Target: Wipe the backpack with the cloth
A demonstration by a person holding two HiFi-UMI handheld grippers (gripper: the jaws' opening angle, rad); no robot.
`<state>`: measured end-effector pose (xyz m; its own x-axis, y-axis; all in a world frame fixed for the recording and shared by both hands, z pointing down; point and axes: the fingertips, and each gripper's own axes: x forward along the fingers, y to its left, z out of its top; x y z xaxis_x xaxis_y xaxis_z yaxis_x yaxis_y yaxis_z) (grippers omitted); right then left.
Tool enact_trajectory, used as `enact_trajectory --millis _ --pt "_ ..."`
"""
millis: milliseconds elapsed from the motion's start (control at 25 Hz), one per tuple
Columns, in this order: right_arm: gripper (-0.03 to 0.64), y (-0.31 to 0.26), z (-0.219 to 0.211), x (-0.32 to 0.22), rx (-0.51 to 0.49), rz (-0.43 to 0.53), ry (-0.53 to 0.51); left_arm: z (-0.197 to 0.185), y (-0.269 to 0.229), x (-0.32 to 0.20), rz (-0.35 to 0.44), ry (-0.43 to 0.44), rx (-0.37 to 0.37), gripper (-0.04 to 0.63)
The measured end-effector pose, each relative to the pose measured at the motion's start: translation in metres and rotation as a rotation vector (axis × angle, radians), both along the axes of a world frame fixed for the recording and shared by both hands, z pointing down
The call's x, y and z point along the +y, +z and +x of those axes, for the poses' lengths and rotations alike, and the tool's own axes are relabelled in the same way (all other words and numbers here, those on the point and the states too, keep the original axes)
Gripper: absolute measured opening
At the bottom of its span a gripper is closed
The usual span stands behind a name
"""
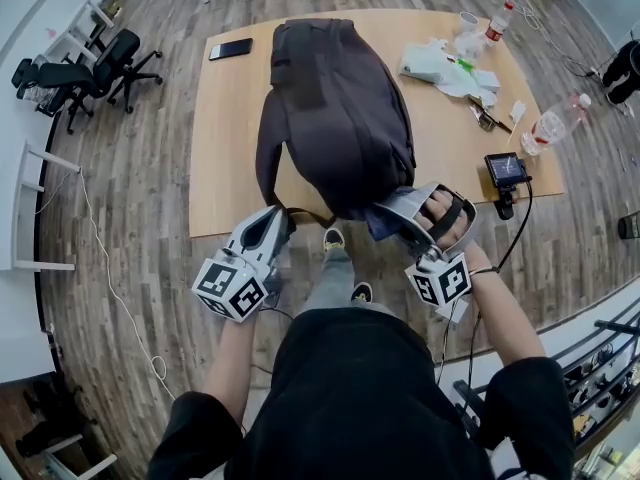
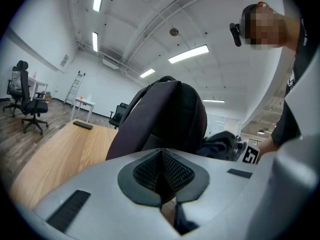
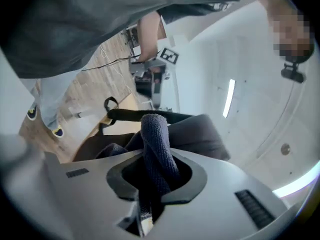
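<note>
A dark backpack [image 1: 335, 108] lies along the middle of the wooden table [image 1: 225, 168], its lower end at the near edge. My right gripper [image 1: 392, 218] is shut on a dark blue cloth [image 1: 383, 223], which it presses against the backpack's near right corner. In the right gripper view the cloth [image 3: 155, 149] stands bunched between the jaws, with the backpack [image 3: 195, 131] just behind. My left gripper [image 1: 282, 218] sits at the near left corner, shut on a thin backpack strap [image 1: 308, 214]. The left gripper view shows the backpack [image 2: 167, 116] rising close ahead of the closed pads [image 2: 172, 171].
A black phone [image 1: 230, 48] lies at the table's far left. White bags [image 1: 440, 66], two bottles [image 1: 497, 20] [image 1: 553, 123] and a small screen device [image 1: 506, 171] crowd the right side. Office chairs [image 1: 90, 68] stand off to the left. My shoes [image 1: 334, 238] are below the table edge.
</note>
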<state>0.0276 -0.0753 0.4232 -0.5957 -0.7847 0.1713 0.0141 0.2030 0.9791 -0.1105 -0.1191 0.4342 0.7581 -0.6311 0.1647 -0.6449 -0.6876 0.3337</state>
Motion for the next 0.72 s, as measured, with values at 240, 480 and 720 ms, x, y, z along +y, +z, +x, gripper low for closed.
enact_trajectory --millis 240,480,720 --pt "0.063 -0.119 -0.030 -0.013 -0.121 0.224 -0.075 -0.007 -0.003 -0.001 0.001 -0.013 0.001 0.015" --pt "0.063 -0.168 -0.048 -0.047 -0.281 0.157 -0.020 -0.009 -0.001 -0.002 -0.004 -0.042 -0.011 0.015" --pt "0.057 -0.123 -0.064 -0.027 -0.463 0.073 0.025 -0.020 -0.002 -0.007 -0.006 -0.085 -0.019 0.015"
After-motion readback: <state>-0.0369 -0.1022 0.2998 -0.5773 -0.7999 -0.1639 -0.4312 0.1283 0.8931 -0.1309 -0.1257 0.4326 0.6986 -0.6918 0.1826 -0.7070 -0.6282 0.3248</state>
